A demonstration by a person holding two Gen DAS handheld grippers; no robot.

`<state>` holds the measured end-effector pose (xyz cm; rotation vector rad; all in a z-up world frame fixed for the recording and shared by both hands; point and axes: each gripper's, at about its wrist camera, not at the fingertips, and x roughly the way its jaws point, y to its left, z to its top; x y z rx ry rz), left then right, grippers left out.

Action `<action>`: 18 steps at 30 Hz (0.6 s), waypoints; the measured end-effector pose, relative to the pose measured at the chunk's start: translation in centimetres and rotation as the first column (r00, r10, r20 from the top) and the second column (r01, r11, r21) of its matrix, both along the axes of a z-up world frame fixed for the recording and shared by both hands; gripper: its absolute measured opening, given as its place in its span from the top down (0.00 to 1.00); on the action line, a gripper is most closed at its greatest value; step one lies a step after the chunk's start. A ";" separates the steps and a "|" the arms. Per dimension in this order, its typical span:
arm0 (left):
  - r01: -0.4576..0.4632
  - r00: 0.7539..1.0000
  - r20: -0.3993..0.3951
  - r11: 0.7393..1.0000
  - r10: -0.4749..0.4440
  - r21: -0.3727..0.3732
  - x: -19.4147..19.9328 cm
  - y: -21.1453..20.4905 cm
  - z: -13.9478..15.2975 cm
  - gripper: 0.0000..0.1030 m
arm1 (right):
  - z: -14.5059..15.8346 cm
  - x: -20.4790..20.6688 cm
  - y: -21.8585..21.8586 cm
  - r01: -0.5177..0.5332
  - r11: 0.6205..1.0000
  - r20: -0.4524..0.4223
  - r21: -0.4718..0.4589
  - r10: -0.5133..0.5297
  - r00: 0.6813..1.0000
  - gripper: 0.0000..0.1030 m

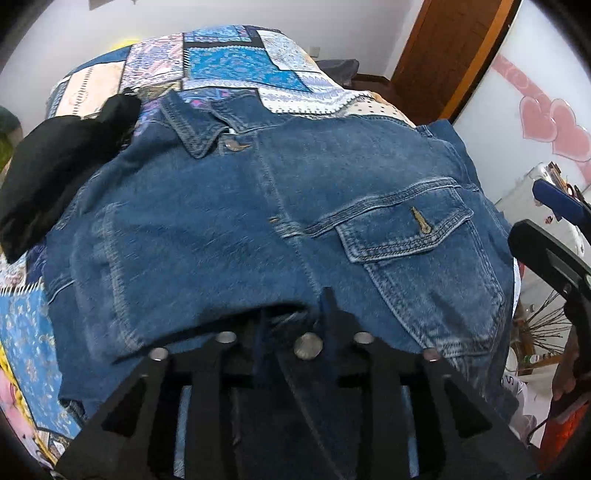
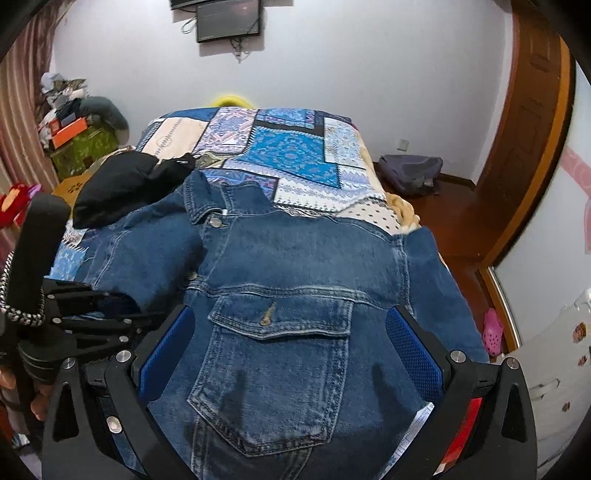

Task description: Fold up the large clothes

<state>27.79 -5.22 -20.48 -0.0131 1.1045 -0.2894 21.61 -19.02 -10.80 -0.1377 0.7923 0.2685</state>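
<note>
Denim jacket (image 2: pixel 295 258) lies front-up on patchwork bedspread (image 2: pixel 295 155), right tool (image 2: pixel 291 347) gaping above it

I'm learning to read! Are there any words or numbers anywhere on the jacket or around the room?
None can be read.
Jacket: no words; the white collar tag is too small.
Orange box: any print is blurred.
Screen: dark, no text.

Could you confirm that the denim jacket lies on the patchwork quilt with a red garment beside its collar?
Not quite: the garment beside the collar is black, not red, as the right wrist view shows. The denim jacket does lie on the patchwork quilt.
</note>
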 end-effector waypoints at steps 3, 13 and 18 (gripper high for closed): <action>-0.020 0.999 0.044 1.000 0.020 -0.009 -1.3 1.6 1.7 0.53 | 0.5 0.0 1.3 -0.047 0.999 0.017 -0.016 0.047 0.999 0.00; -0.246 0.932 0.284 0.968 0.223 0.046 -4.6 11.1 8.2 0.32 | 0.8 0.6 8.5 -0.269 0.961 0.001 -0.064 0.270 0.963 0.00; -0.359 0.899 0.300 0.930 0.321 0.080 -6.0 16.2 8.2 0.31 | -0.4 0.5 13.4 -0.414 0.901 -0.034 -0.130 0.413 0.910 0.01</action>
